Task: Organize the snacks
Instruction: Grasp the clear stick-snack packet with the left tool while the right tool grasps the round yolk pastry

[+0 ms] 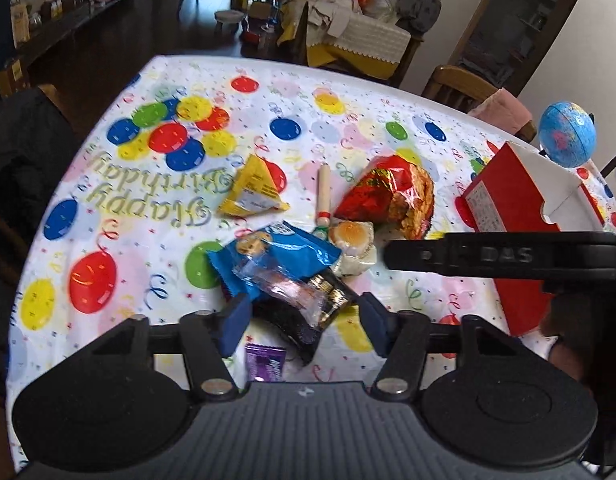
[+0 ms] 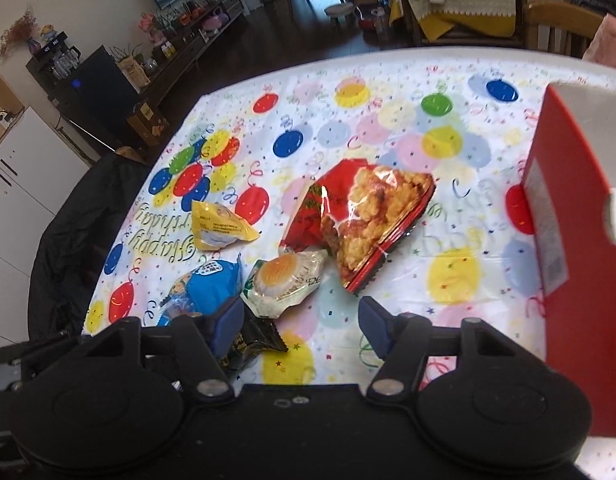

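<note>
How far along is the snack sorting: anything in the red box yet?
Nothing looks done: the red box shows no snacks inside, though its interior is mostly hidden. In hand: nothing gripped; the left hand-held gripper straddles the black packet, and the right hand-held gripper is open over the tablecloth. Left: yellow packet, blue packet, red chip bag.

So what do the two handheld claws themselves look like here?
Both match: the left claw and right claw have black plastic bodies, dark blue pads, black linkage arms with silver rivets and round black side housings. The left view shows white lettering on the other claw's side.
</note>
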`<state>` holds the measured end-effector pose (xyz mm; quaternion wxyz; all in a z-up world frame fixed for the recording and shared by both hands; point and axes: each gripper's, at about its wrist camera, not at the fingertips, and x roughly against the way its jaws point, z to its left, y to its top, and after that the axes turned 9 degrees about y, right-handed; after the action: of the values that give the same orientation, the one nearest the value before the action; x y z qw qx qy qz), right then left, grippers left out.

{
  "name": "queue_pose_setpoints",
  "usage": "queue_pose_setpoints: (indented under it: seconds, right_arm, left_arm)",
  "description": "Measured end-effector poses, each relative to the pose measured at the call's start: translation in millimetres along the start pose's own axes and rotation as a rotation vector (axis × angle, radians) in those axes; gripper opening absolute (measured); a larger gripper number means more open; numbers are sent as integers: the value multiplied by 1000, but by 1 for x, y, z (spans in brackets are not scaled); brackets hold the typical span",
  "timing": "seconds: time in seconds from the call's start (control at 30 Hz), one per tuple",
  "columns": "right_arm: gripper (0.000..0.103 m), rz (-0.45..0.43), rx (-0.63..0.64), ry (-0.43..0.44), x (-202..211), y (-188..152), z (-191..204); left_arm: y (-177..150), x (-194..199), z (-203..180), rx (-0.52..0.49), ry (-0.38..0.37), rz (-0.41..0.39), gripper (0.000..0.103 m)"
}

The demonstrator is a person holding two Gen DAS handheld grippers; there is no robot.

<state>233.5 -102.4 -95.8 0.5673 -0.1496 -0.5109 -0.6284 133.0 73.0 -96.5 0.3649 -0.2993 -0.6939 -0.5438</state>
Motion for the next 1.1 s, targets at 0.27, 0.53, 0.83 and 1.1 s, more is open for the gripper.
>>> queue_pose_setpoints:
  seconds: [0.27, 0.53, 0.83, 1.1]
  right_arm:
    - [59, 33, -63, 31, -24, 7, -8]
    - [59, 29, -186, 65, -44, 14, -20]
    - [41, 18, -168, 77, -51, 13, -15]
    - [35, -8, -197, 91, -37, 4, -20]
  left_arm:
    - [8, -22, 10, 103, -35, 78, 46]
    - [14, -37, 19, 195, -50, 128, 40]
    - [14, -43, 25, 225, -34, 157, 20]
    - [11, -34, 20, 188, -23, 134, 18]
